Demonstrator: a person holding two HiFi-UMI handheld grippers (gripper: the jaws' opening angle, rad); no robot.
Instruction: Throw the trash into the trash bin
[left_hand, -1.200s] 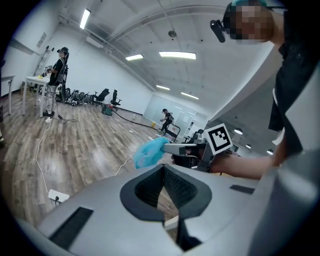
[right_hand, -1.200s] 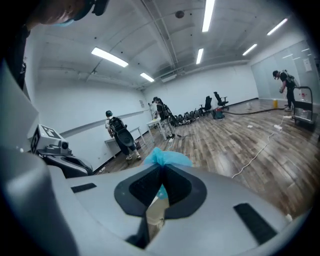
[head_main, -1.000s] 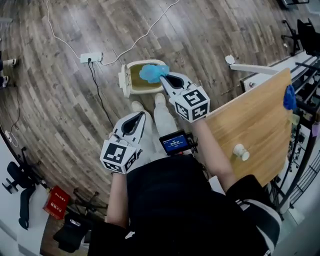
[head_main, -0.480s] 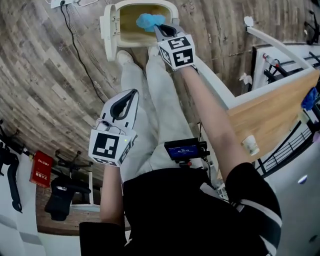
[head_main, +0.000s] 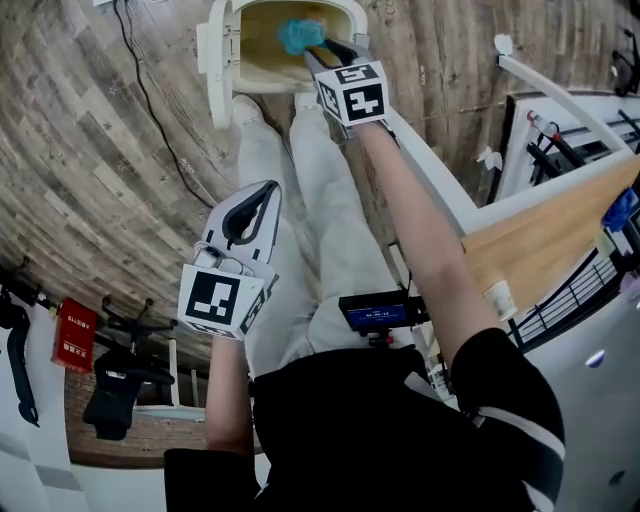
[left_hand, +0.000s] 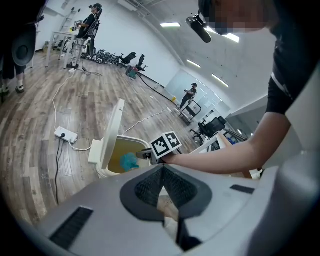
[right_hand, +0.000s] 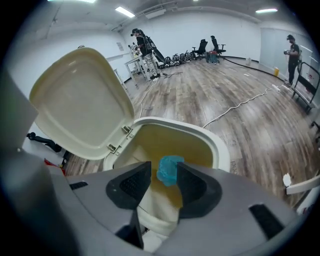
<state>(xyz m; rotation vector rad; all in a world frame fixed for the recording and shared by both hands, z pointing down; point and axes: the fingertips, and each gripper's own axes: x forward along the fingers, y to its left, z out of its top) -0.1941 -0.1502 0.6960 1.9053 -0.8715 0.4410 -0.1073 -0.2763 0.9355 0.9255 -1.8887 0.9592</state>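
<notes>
Over the open trash bin, I am holding the right gripper pointed steeply down, its jaws just now opening, with the blue trash wad sitting loose between them, right above the bin's mouth. Straight down is the way it is needing to go. The left gripper is hanging beside the leg, jaws closed on nothing, well apart from the bin.

Head cam steeply down; 2 gripper cams fwd; all 3 share trash bin.
</notes>
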